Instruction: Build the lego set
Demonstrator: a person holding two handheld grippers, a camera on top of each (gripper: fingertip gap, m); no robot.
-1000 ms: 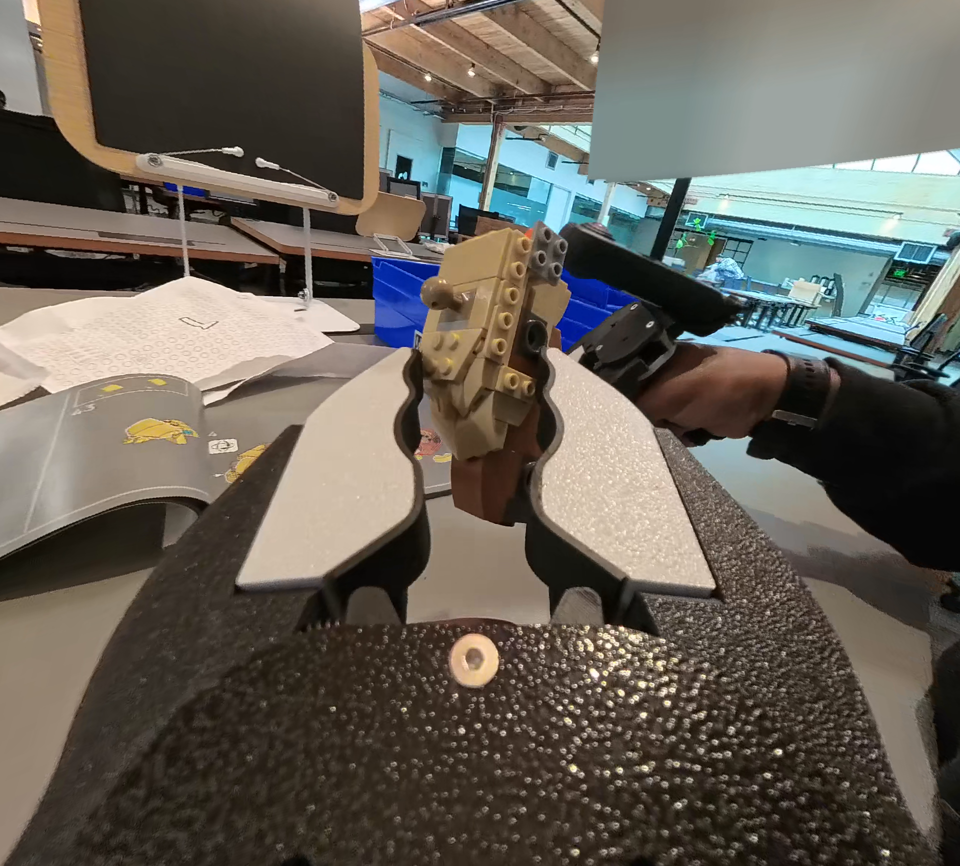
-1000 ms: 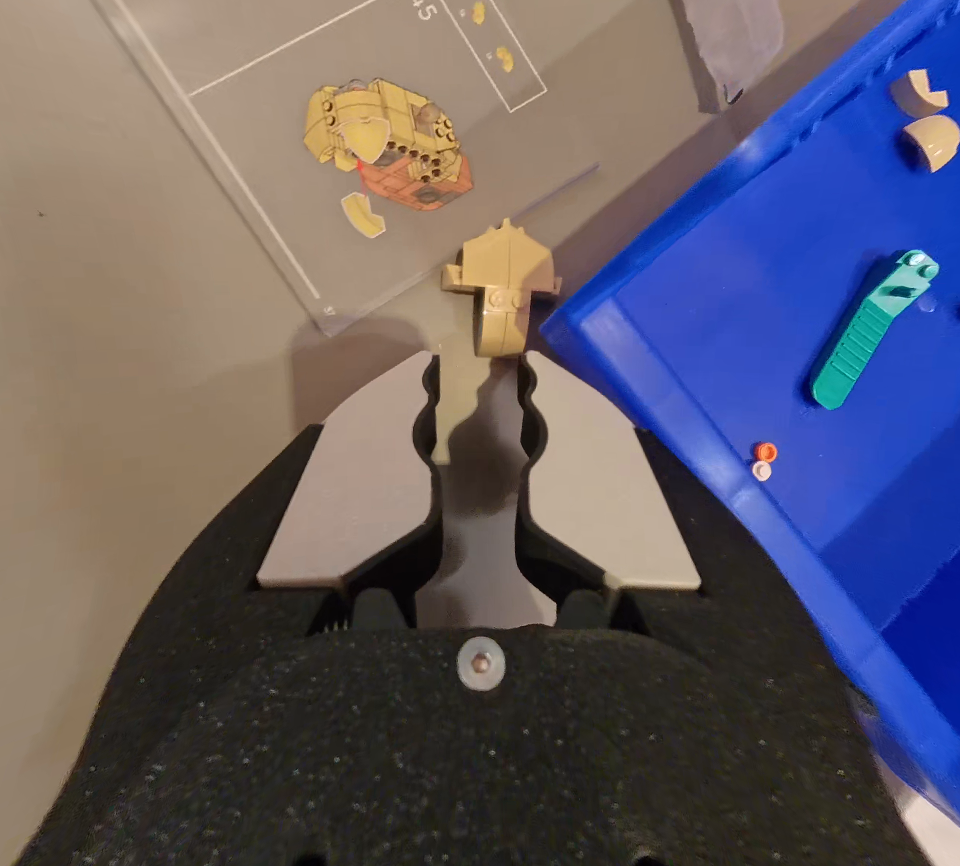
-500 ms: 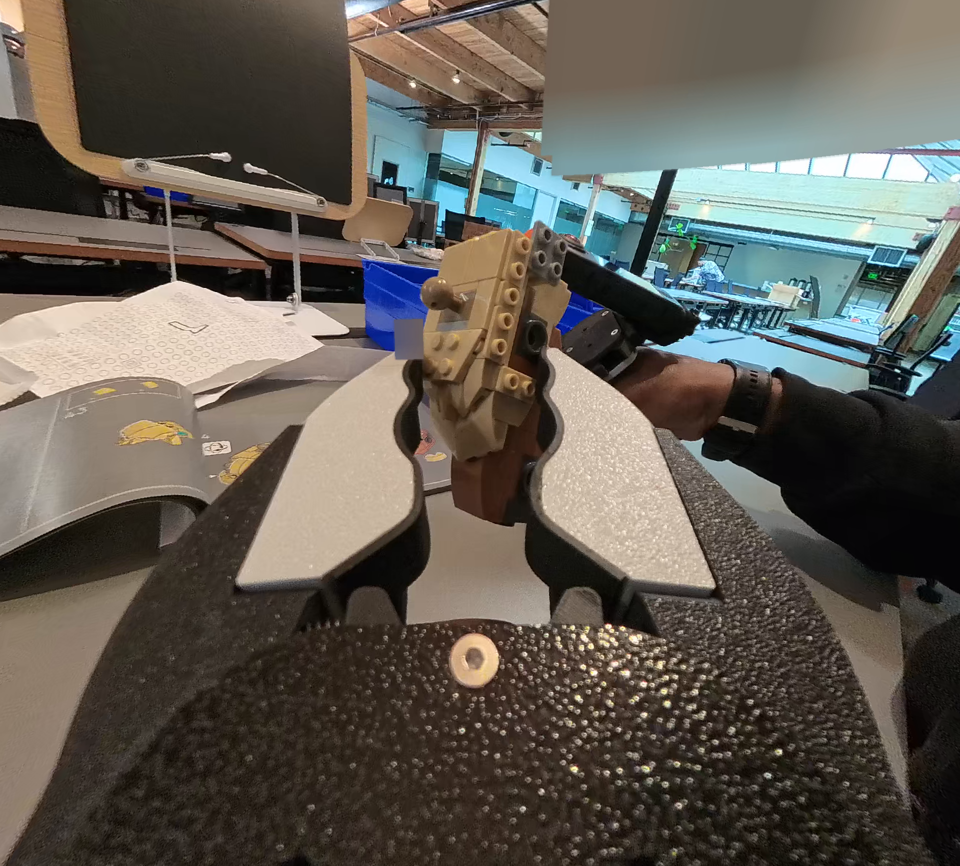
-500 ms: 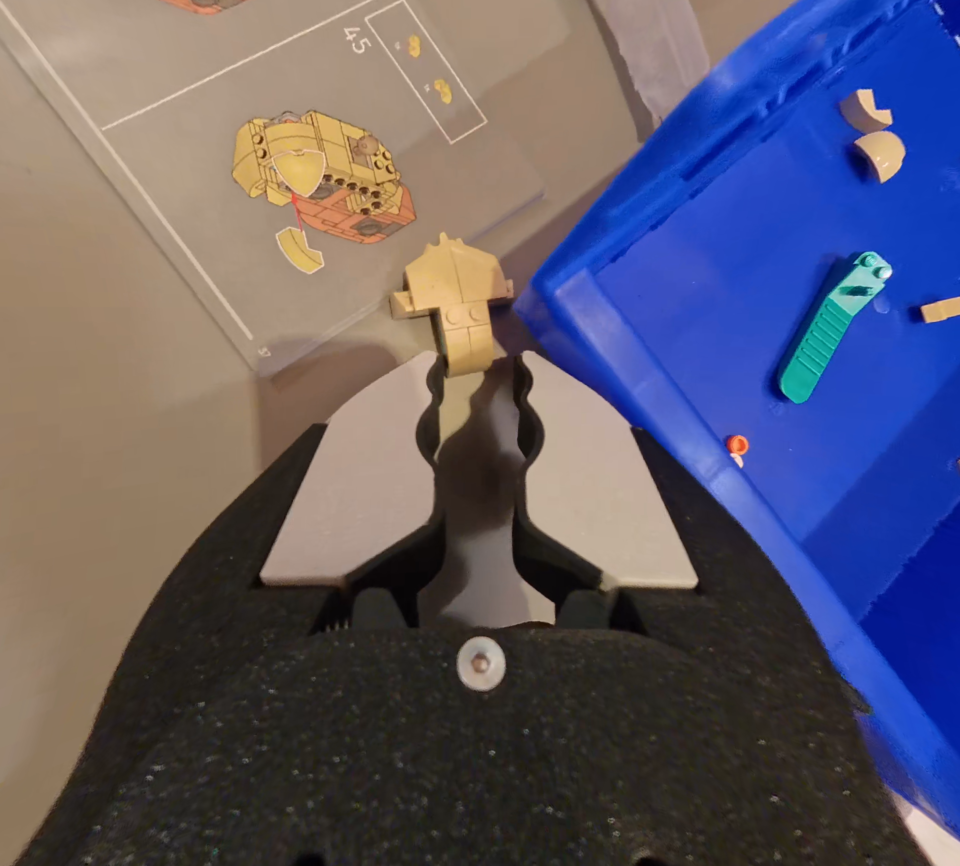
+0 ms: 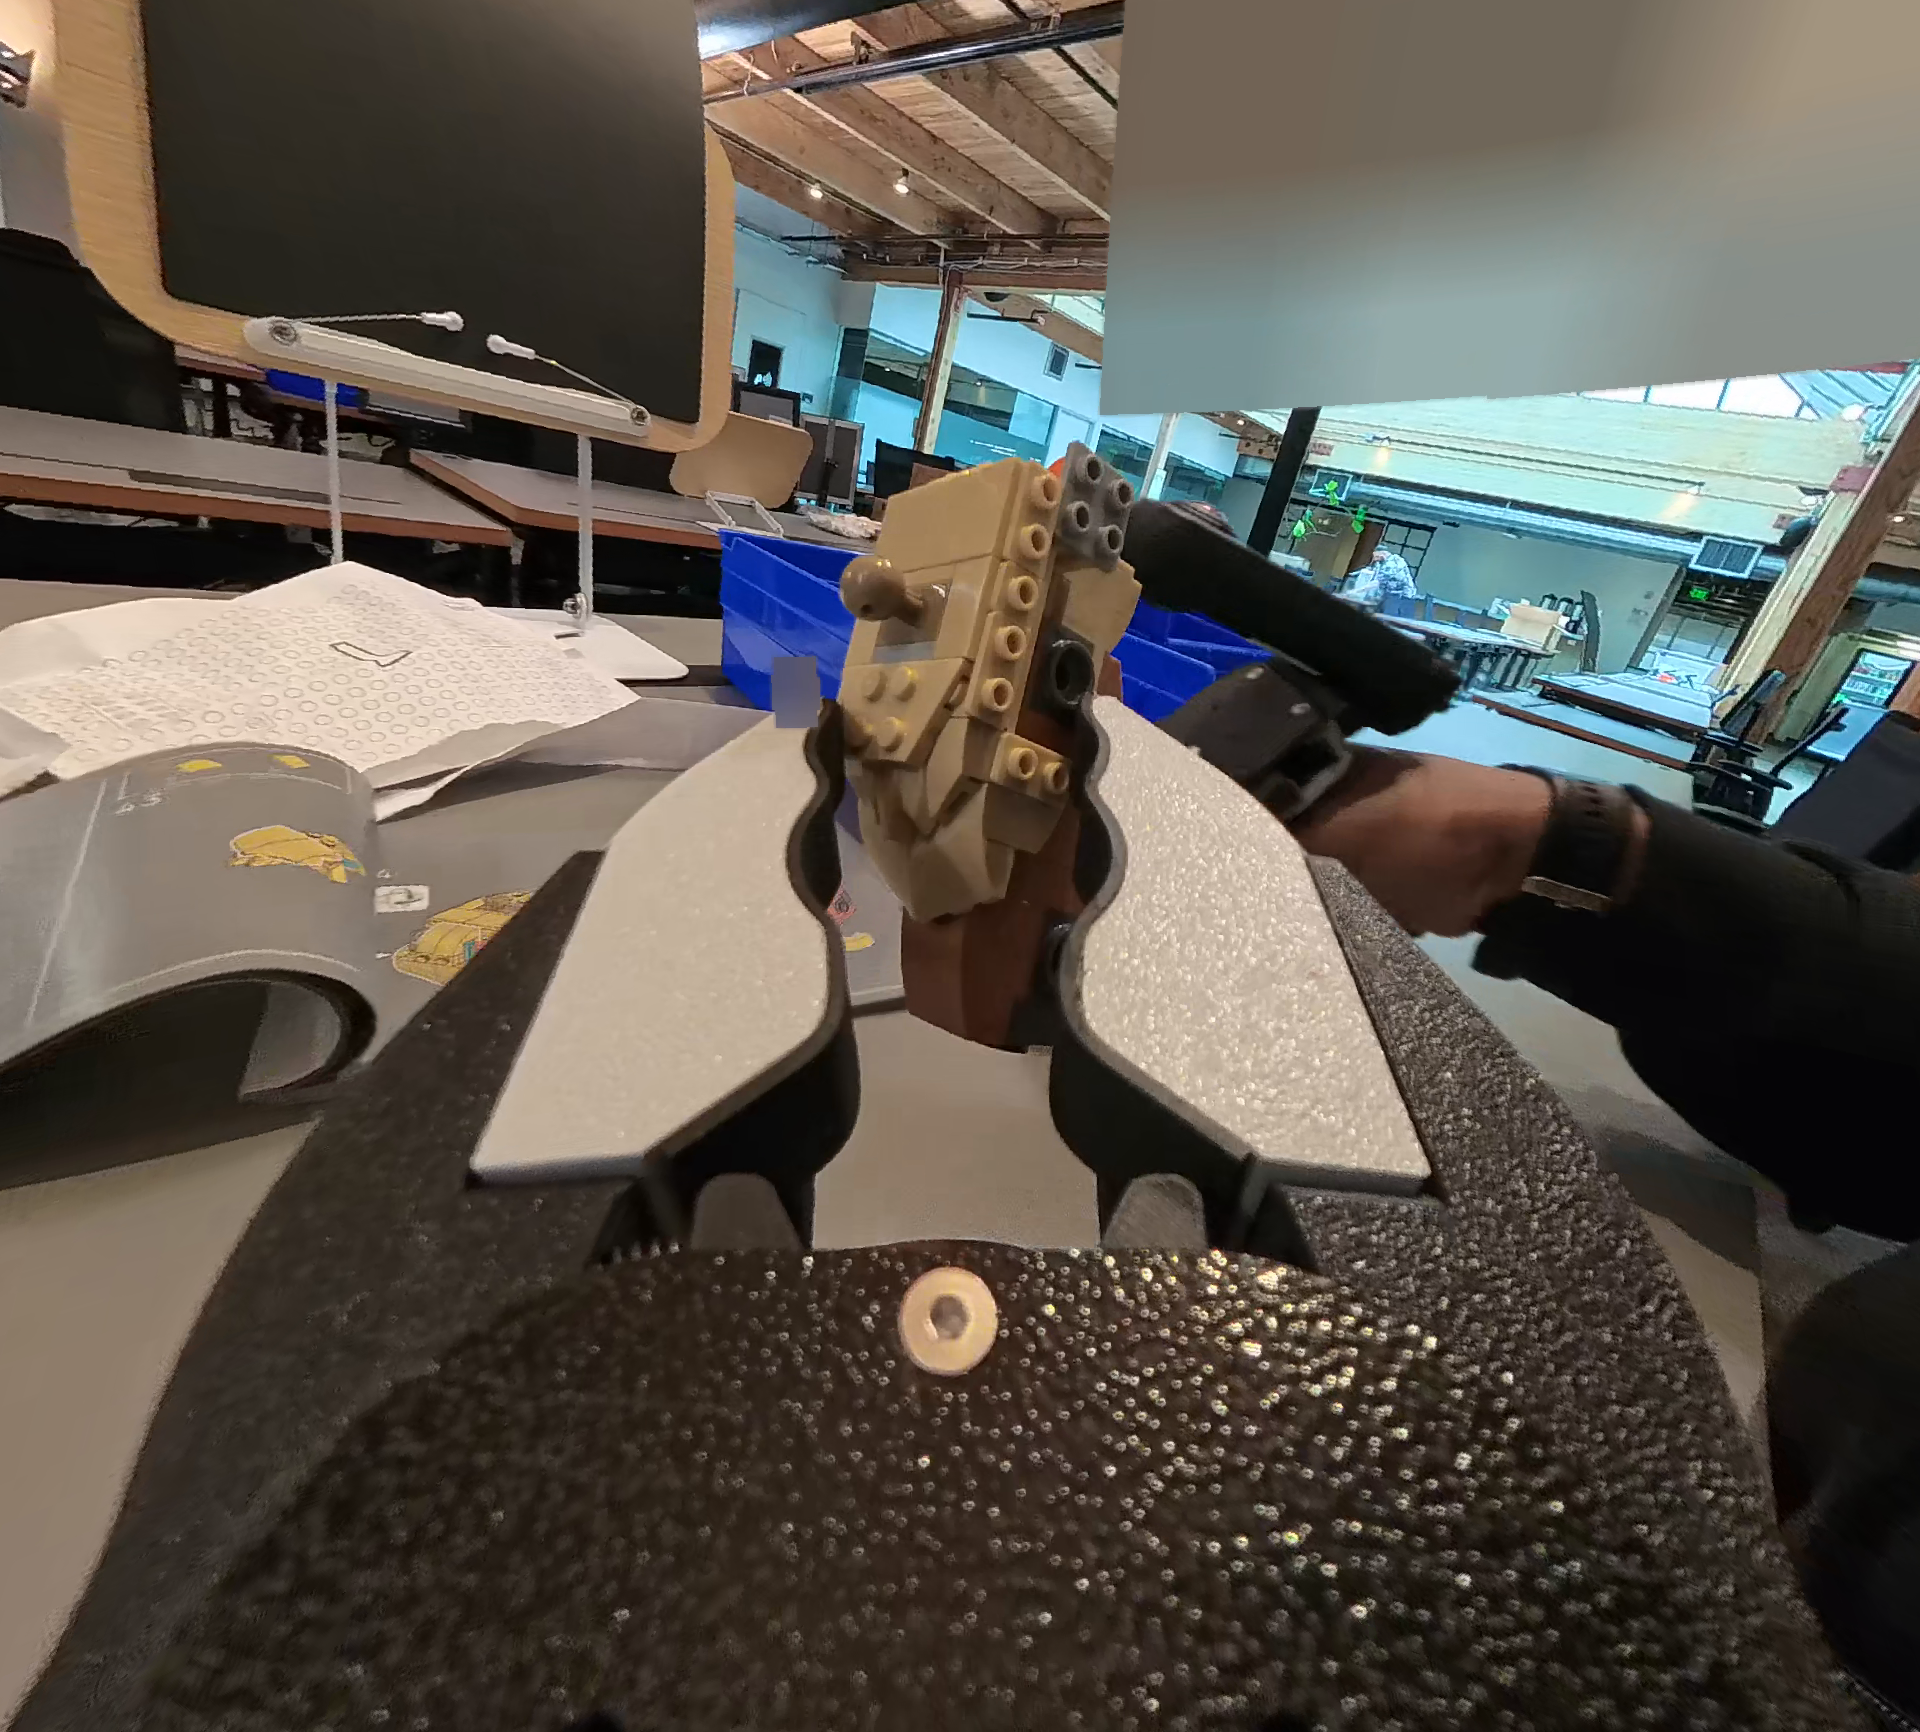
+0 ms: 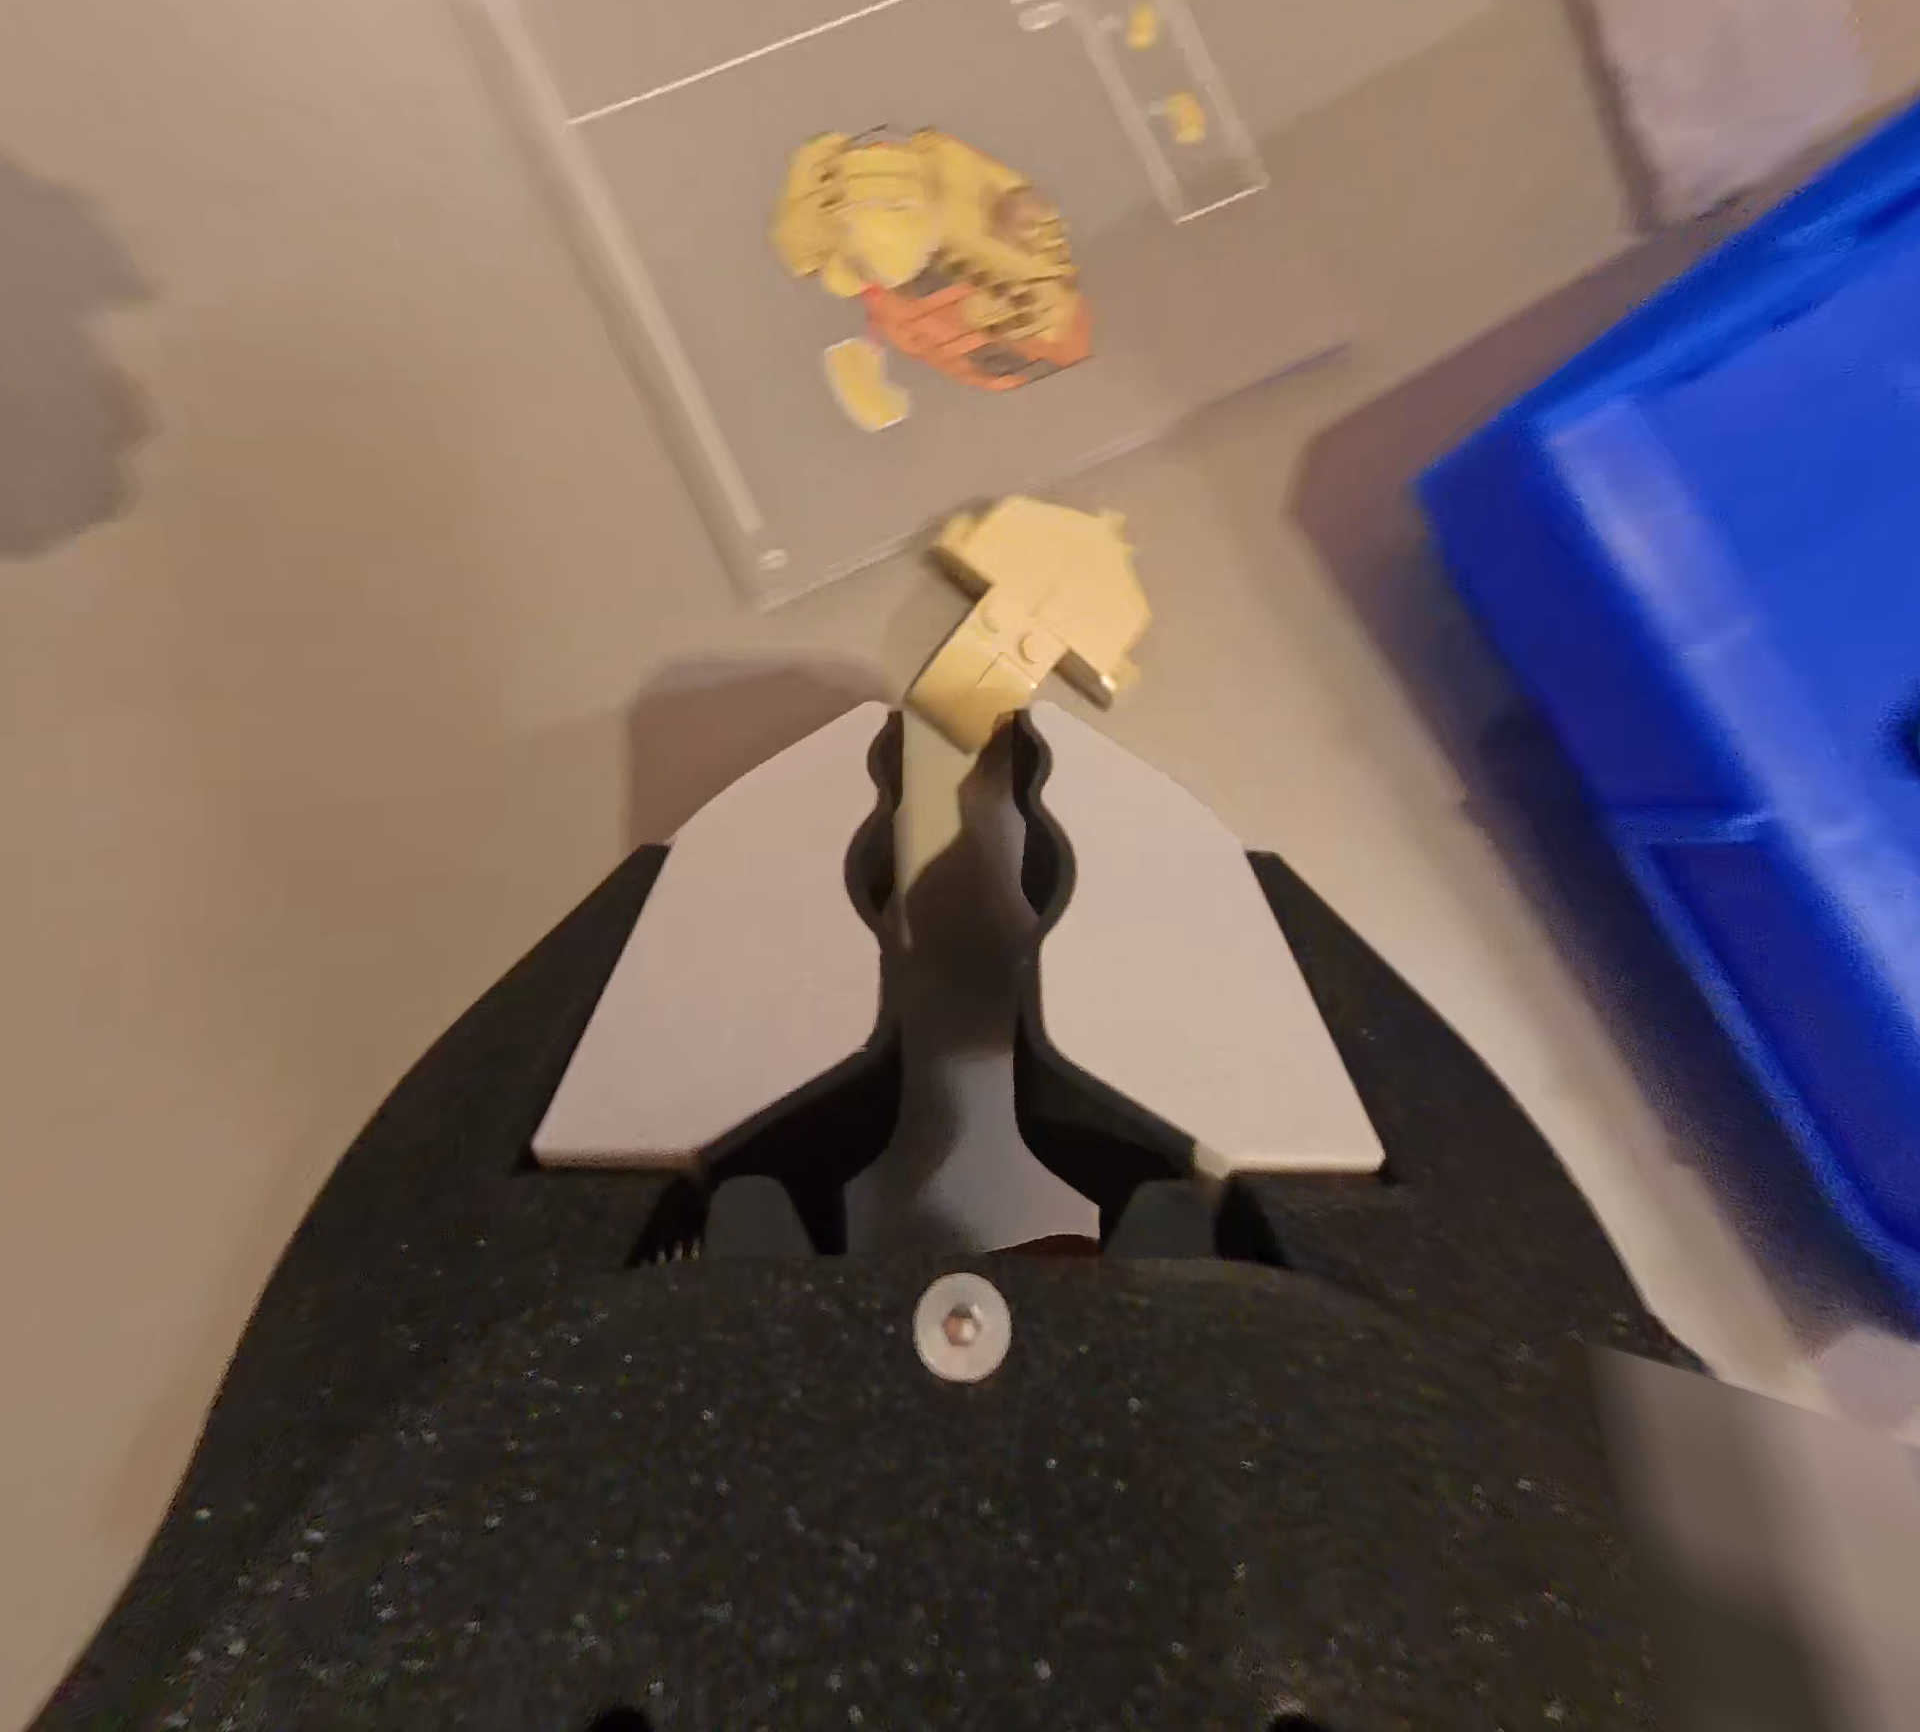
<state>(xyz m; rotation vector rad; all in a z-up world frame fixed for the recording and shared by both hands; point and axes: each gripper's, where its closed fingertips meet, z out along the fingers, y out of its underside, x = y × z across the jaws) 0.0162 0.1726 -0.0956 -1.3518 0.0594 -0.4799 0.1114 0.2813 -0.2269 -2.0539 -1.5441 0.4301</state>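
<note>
My left gripper gripped the tan and brown brick model exactly as a second before, both pads against its sides. My right gripper had narrowed and swung, and the small tan brick piece, earlier lying ahead of the tips, was pinched between them. At ten o'clock lay the instruction booklet; at two o'clock the blue bin crowded the right side.
</note>
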